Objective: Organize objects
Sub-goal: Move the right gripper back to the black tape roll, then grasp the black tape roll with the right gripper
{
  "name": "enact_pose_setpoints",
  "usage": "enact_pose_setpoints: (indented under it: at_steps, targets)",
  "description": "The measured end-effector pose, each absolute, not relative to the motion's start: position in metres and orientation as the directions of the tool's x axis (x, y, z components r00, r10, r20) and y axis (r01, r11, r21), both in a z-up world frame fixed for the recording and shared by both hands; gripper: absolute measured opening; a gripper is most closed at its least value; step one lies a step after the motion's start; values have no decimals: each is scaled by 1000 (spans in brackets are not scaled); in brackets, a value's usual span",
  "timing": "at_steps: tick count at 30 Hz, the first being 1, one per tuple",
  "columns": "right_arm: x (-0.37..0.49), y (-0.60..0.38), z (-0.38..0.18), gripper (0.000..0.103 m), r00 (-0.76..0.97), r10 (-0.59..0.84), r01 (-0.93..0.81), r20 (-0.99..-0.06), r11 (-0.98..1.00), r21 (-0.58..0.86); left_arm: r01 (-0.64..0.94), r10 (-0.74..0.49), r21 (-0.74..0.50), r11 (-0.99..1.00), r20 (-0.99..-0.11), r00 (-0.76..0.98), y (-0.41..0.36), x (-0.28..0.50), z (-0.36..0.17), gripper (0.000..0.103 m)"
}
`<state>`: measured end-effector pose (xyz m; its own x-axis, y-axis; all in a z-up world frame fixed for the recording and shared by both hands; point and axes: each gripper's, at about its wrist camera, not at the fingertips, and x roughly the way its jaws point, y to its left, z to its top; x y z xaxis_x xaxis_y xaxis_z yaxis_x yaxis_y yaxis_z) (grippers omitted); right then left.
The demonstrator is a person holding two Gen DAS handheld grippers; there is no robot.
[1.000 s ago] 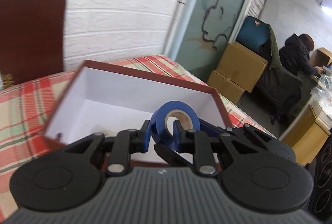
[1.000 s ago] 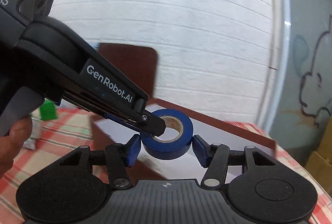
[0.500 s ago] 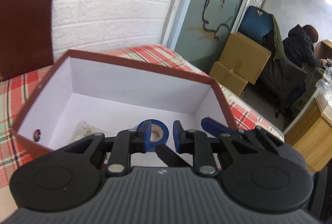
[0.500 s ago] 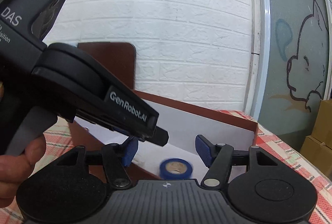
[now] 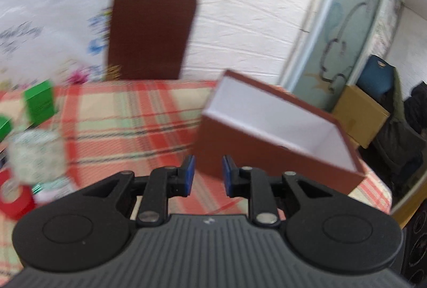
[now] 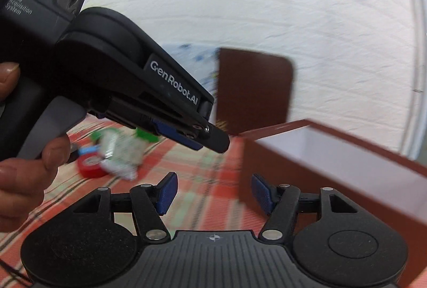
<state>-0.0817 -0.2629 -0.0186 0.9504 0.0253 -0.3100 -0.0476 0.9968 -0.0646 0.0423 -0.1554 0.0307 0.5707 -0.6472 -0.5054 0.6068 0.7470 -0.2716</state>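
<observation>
An open brown box with a white inside stands on the plaid tablecloth; its contents are hidden from both views. My left gripper hangs shut and empty just left of the box's near corner. In the right wrist view it shows from the side, held in a hand. My right gripper is open with nothing between its pads, level with the left wall of the box. A red tape roll and a clear packet lie blurred to the left.
The brown lid leans on the white wall behind the table. Green boxes, the packet and the red roll crowd the table's left side. Beyond the table's right edge are cardboard boxes and a seated person.
The blue tape roll held between the two grippers dropped into the box. Both grippers then swung left, away from the box, and the tape is out of sight.
</observation>
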Motion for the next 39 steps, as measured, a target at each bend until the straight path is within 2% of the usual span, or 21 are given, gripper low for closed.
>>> enact_pose_setpoints:
  at_steps: [7,12,16,17,21,27,33,34,36,39]
  targets:
    - [-47,-212,-41,57,866,179,-188,-467,982,27,333,-452,-306,892,-590,669,-41,69,-18,25]
    - [-18,-177,-43,57,822,261,-284,-506,958,34,100,-312,-351,931,-625,715,52,86,-44,25]
    - [-2,-139,-43,57,790,327,-384,-518,923,-4,4,-253,-371,929,-624,739,103,105,-44,25]
    - [2,-129,-42,57,782,345,-412,-519,911,-15,-10,-236,-365,931,-625,744,112,111,-42,27]
    - [15,-84,-44,57,759,386,-495,-524,865,-80,-5,-241,-365,931,-624,744,121,135,-34,29]
    - [52,-50,-52,57,732,393,-526,-557,845,-95,36,-257,-337,941,-639,725,111,153,-38,30]
    - [87,-36,-58,58,723,389,-528,-571,844,-93,73,-269,-314,947,-643,717,104,161,-44,40]
    - [89,-33,-58,59,727,384,-526,-569,844,-103,80,-269,-307,948,-643,717,102,161,-44,40]
    - [96,-29,-61,68,725,385,-530,-570,842,-105,90,-269,-297,951,-643,717,100,161,-45,40]
    - [110,-29,-62,74,702,409,-534,-584,844,-52,104,-267,-280,954,-643,718,99,161,-45,36]
